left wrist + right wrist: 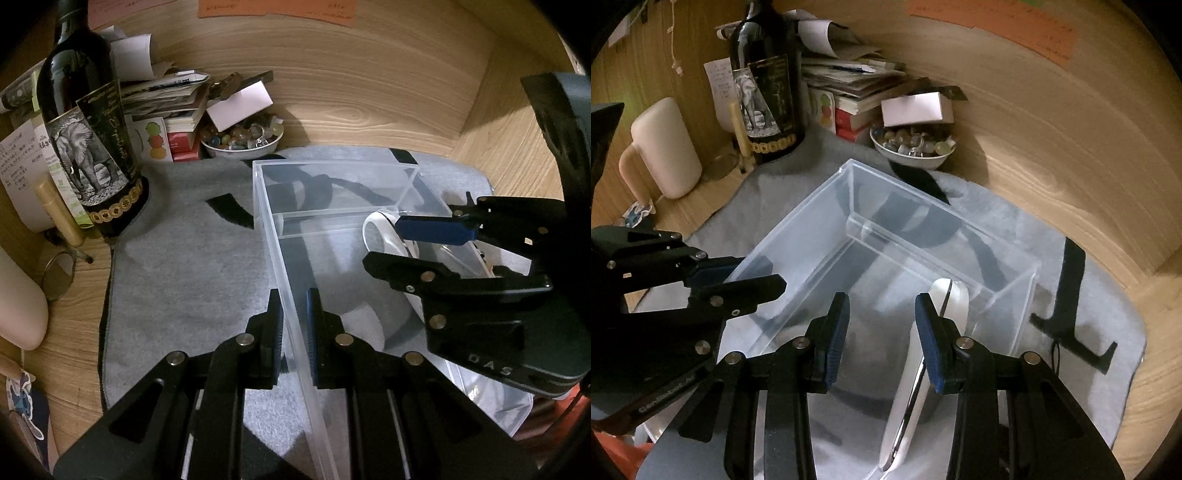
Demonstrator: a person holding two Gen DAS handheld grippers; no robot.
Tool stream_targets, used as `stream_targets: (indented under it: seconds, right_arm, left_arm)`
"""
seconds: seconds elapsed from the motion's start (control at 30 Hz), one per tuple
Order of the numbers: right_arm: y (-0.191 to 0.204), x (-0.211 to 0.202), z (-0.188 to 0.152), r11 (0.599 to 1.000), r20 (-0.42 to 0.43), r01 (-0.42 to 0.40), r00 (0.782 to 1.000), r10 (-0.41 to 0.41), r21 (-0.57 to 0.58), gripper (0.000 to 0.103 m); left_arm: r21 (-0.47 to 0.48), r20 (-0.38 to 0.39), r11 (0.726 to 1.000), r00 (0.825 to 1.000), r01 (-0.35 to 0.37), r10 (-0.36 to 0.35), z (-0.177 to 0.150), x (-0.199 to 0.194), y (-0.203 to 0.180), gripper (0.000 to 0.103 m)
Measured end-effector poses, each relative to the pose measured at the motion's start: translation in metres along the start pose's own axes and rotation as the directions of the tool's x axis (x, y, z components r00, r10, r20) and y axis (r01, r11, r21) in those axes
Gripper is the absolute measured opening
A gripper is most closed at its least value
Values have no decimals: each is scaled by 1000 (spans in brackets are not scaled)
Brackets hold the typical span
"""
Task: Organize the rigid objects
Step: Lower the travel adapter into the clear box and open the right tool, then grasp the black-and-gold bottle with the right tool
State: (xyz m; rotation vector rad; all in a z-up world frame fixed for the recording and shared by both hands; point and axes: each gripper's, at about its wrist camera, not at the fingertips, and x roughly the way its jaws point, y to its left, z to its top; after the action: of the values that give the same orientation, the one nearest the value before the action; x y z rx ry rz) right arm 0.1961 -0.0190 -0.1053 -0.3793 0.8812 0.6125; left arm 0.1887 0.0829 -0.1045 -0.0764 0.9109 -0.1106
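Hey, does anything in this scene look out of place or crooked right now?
Yes. The white round mirror stands on its edge inside the clear plastic box, leaning by the right gripper, not lying flat. The left gripper straddles the box's wall.

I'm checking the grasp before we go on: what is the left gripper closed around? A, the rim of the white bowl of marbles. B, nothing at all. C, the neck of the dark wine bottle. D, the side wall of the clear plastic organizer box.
D: the left gripper has its two fingers either side of the near wall of the clear plastic organizer box, one inside, one outside.
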Motion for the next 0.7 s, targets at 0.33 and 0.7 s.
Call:
stream_targets:
  seconds: [0.33, 0.7]
  right_arm:
    - [-16, -43, -6, 997, 124, 52, 991, -59, 60, 56]
    - [-70, -95, -32, 959, 188, 195, 954, -234, 204, 69]
  left_arm:
    - [0, -1, 1000, 1000, 0, 0, 0, 0, 0, 11]
    - [6, -1, 1000, 1000, -6, 6, 0, 0, 0, 11]
